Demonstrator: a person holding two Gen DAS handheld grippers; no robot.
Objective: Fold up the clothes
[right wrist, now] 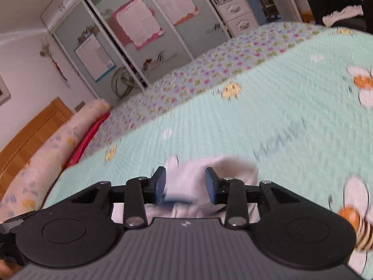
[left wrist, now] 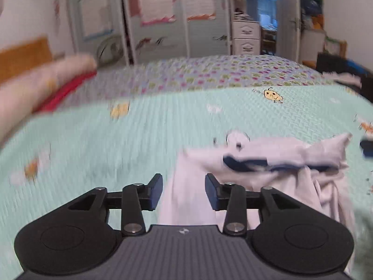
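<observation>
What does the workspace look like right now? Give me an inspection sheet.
Surface: mint quilted bedspread with bee prints.
Job's things: white garment with dark trim, crumpled, unfolded.
Clutter: rolled pink bedding at the bed's edge.
Grippers: left gripper open, garment beyond its fingers; right gripper open, garment between the pads, no grip seen.
Cables: nothing seen.
Surroundings: wardrobe doors with posters, white drawers.

A mint quilted bed [left wrist: 98,144] carries a crumpled white garment [left wrist: 279,163].
</observation>
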